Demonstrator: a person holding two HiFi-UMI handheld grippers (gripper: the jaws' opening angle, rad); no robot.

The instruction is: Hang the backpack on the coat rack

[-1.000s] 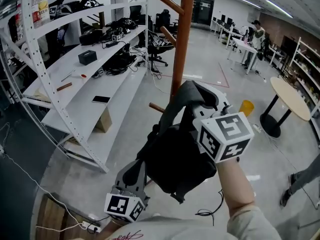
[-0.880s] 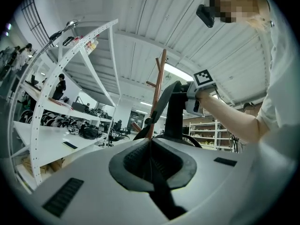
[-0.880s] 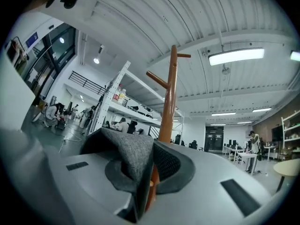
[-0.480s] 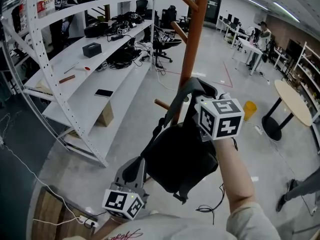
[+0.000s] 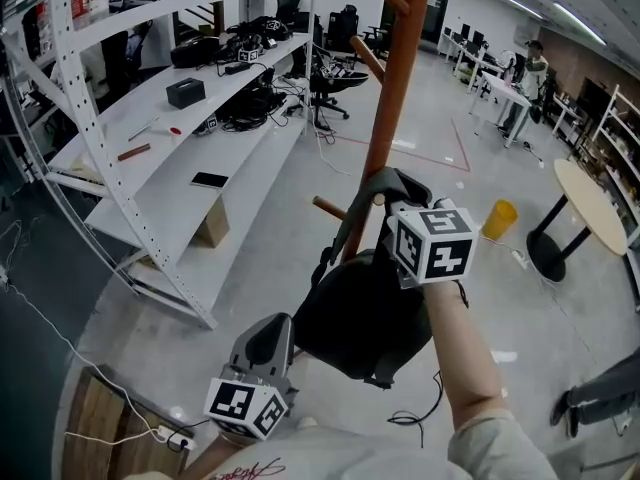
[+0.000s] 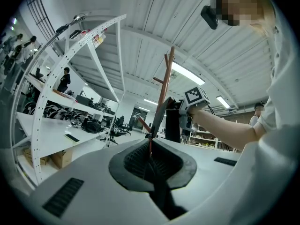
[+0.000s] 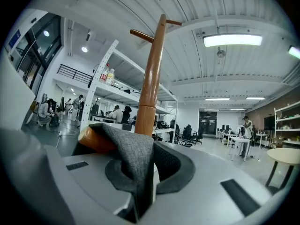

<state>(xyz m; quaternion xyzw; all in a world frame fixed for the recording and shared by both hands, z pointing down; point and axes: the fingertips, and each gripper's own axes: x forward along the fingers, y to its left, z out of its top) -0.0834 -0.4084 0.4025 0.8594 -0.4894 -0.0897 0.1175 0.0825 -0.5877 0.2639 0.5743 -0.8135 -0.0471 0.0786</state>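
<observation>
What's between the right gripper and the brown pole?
A wooden peg with the gray strap draped over it, shown in the right gripper view.

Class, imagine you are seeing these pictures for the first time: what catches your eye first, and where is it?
The tall brown coat rack rises mid-frame in the head view. Just before it, the right gripper has its jaws shut on a black backpack's grey strap, which lies across a peg.

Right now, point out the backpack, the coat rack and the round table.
backpack [image 5: 352,310], head view, on its black body.
coat rack [image 5: 396,88], head view, on the wooden pole.
round table [image 5: 585,200], head view, on its pale top.
</observation>
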